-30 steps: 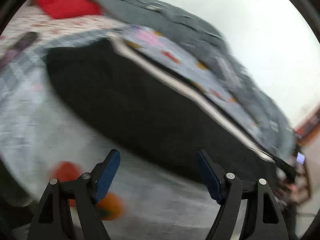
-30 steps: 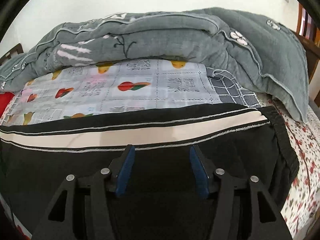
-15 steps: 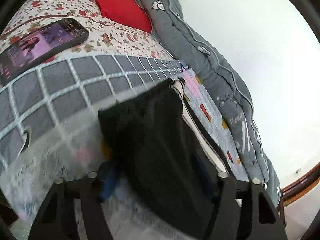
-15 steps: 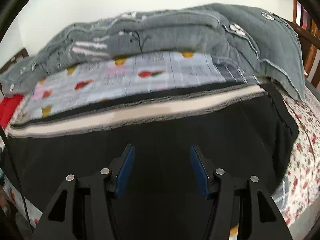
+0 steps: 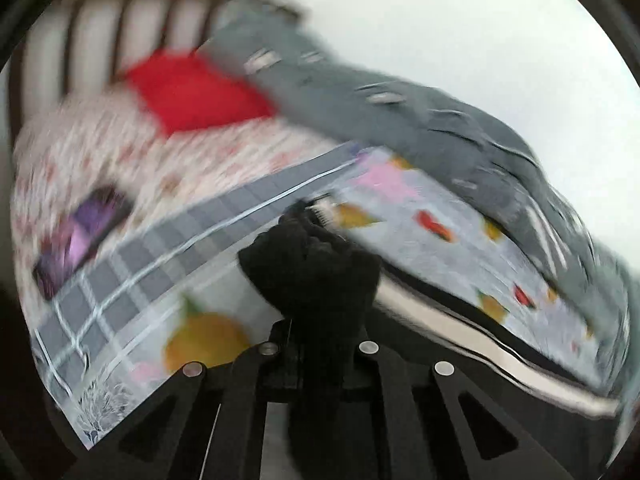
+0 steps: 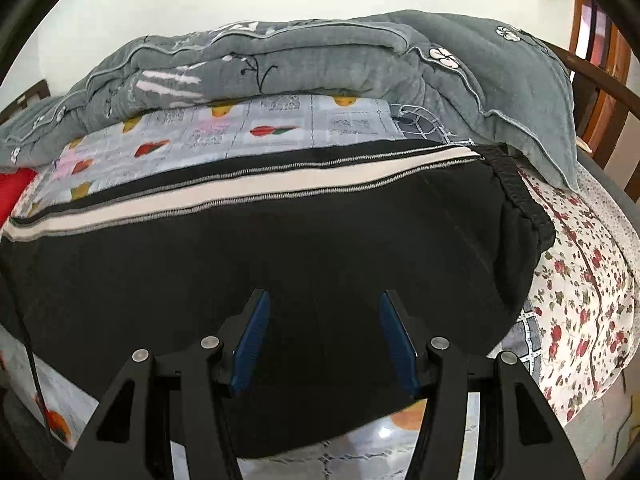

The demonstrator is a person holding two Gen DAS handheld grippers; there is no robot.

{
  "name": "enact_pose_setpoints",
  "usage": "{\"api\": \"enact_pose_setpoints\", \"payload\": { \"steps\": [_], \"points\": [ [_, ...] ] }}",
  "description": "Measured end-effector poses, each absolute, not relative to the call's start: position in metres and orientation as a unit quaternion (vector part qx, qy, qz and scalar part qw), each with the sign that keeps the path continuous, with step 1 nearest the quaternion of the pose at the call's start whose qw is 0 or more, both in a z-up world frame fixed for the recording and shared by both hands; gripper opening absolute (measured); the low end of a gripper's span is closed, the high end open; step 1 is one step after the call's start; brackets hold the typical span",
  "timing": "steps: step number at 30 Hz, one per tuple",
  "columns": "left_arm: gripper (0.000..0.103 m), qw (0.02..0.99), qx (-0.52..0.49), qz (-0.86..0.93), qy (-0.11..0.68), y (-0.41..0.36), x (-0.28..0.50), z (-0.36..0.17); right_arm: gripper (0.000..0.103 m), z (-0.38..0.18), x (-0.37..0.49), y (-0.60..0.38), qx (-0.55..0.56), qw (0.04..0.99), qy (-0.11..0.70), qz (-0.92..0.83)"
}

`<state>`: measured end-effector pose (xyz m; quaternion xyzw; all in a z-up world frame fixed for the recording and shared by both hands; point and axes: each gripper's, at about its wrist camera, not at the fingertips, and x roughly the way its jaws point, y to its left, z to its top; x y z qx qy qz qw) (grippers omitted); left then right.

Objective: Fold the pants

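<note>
White wall backs a bed (image 6: 580,280) spread with a fruit-print sheet (image 6: 280,128), and a grey quilt (image 6: 320,56) is heaped along its far edge.

The left gripper (image 5: 320,320) is closed tight on a bunched end of the black pants (image 5: 312,264); its fingers meet under the dark cloth, which rises in a wad just ahead of them. This view is badly blurred. Past the wad, the white side stripe of the pants runs off toward the right along the sheet. Farther out lie a phone (image 5: 76,236) on the floral cover near the left edge, a red pillow (image 5: 196,96), and a slatted headboard (image 5: 120,36) at the bed's head.

The right gripper (image 6: 324,344) hangs with its jaws wide apart and nothing between the blue pads (image 6: 252,340), just above the black pants (image 6: 280,260). They lie flat across the near part of the bed, stripe along the far side, waistband (image 6: 520,196) at the right end.

Judging from this, the legs already seem laid one over the other lengthwise, and the cross fold is only starting: the gripped end has yet to be carried over to the waistband, then smoothed.

No brand or readable writing shows; faint marks on the quilt are too small to make out.
</note>
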<state>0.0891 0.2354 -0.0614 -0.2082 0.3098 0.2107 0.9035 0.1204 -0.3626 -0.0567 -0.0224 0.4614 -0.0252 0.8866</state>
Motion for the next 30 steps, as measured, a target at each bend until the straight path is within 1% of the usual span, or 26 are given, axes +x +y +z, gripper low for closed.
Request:
{"api": "enact_pose_setpoints", "payload": {
  "steps": [4,8,10,13,18,19,21,22,23,24,25,26,28,30],
  "points": [
    [0.009,0.936,-0.104,0.151,0.299,0.143,0.111,-0.023,0.056,-0.054,0.104,-0.366,-0.063,0.896,0.438,-0.026],
    [0.009,0.952,-0.050,0.064,0.296,0.055,0.117,-0.001,0.056,-0.047,0.087,-0.376,-0.079,0.907,0.413,-0.023],
    [0.009,0.952,-0.022,0.014,0.305,0.005,0.118,-0.001,0.056,-0.046,0.080,-0.386,-0.069,0.911,0.405,-0.023],
    [0.009,0.941,0.006,-0.057,0.334,-0.065,0.113,-0.021,0.056,-0.046,0.073,-0.399,-0.056,0.912,0.405,-0.028],
    [0.010,0.891,0.011,-0.140,0.432,-0.150,0.109,-0.094,0.056,-0.054,0.061,-0.424,-0.020,0.908,0.417,-0.039],
    [0.010,0.890,0.034,-0.127,0.437,-0.161,0.105,-0.106,0.056,-0.056,0.059,-0.427,-0.015,0.906,0.421,-0.038],
    [0.012,0.903,0.067,-0.115,0.409,-0.170,0.094,-0.106,0.056,-0.061,0.057,-0.428,-0.008,0.903,0.429,-0.040],
    [0.020,0.900,0.070,-0.129,0.410,-0.169,0.089,-0.102,0.056,-0.062,0.055,-0.427,-0.005,0.902,0.430,-0.038],
    [0.037,0.892,0.055,-0.157,0.421,-0.163,0.088,-0.097,0.056,-0.063,0.055,-0.424,0.002,0.902,0.431,-0.029],
    [0.046,0.883,0.028,-0.185,0.431,-0.152,0.084,-0.091,0.056,-0.062,0.055,-0.422,0.006,0.902,0.430,-0.024],
    [0.060,0.880,0.007,-0.198,0.432,-0.141,0.081,-0.086,0.056,-0.060,0.056,-0.418,0.013,0.904,0.427,-0.013],
    [0.068,0.881,-0.012,-0.206,0.427,-0.130,0.075,-0.082,0.056,-0.059,0.058,-0.413,0.018,0.905,0.425,-0.005],
    [0.069,0.889,-0.039,-0.205,0.408,-0.102,0.058,-0.073,0.056,-0.055,0.065,-0.402,0.029,0.908,0.419,0.013],
    [0.069,0.892,-0.053,-0.194,0.405,-0.076,0.044,-0.074,0.056,-0.051,0.075,-0.387,0.045,0.909,0.413,0.038]
  ]
}}
